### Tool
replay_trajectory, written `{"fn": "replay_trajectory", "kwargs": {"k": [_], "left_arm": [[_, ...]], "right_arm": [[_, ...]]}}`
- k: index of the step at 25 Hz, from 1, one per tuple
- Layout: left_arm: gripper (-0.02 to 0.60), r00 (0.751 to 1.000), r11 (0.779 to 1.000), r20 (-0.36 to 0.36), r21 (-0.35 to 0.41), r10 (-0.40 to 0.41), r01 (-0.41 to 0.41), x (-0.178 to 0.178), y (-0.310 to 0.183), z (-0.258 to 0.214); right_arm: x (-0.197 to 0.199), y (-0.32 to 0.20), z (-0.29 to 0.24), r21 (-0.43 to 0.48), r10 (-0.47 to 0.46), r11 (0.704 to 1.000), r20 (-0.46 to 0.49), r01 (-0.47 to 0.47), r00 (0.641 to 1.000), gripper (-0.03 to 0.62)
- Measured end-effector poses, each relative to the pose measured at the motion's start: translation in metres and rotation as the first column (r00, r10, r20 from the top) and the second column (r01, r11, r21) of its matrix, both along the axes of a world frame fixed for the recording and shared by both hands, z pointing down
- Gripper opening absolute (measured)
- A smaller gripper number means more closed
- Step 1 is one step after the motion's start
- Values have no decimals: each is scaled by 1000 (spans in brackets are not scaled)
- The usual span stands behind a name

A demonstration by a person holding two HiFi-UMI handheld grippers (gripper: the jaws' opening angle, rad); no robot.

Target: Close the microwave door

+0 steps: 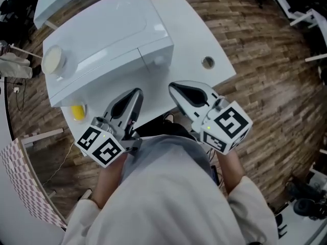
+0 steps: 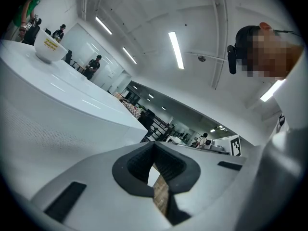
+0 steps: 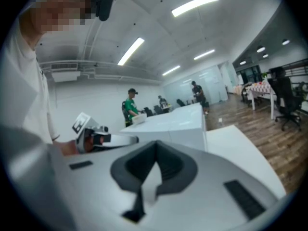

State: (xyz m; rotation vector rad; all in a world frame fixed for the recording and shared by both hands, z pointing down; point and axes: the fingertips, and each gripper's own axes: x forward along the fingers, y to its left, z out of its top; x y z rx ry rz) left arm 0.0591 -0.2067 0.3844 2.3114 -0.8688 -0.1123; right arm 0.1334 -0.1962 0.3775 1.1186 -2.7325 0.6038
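The white microwave [image 1: 102, 40] stands on a white table [image 1: 189, 29], and from above its door looks flush with the body. In front of it, over the table's near edge, I hold both grippers close to my chest. The left gripper [image 1: 137, 92] is shut with nothing in it, its tips just short of the microwave's front. The right gripper [image 1: 172, 87] is also shut and empty, to the right of the left one. In the left gripper view the microwave [image 2: 57, 114] fills the left side beyond the shut jaws of the left gripper [image 2: 155, 148]. The right gripper [image 3: 155, 150] points toward the microwave [image 3: 168, 124].
A pale bowl [image 1: 52, 60] sits on the microwave's top at its left end. A small yellow object [image 1: 77, 112] lies on the table left of the left gripper. A round cable hole [image 1: 208, 62] is in the tabletop at right. Wooden floor [image 1: 265, 70] surrounds the table; people stand far off.
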Motion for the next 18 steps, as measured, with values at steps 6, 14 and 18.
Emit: {"fn": "replay_trajectory", "kwargs": {"k": [6, 14, 18], "left_arm": [[14, 1000, 1000, -9, -15, -9, 8, -8, -3, 4], [14, 1000, 1000, -18, -15, -19, 19, -14, -6, 2], [14, 1000, 999, -20, -24, -22, 21, -17, -6, 6]], "right_arm": [[-8, 1, 0, -8, -26, 1000, 4, 26, 1000, 23], [-21, 2, -1, -17, -58, 998, 9, 58, 998, 23], [-26, 2, -1, -20, -65, 998, 11, 65, 998, 23]]}}
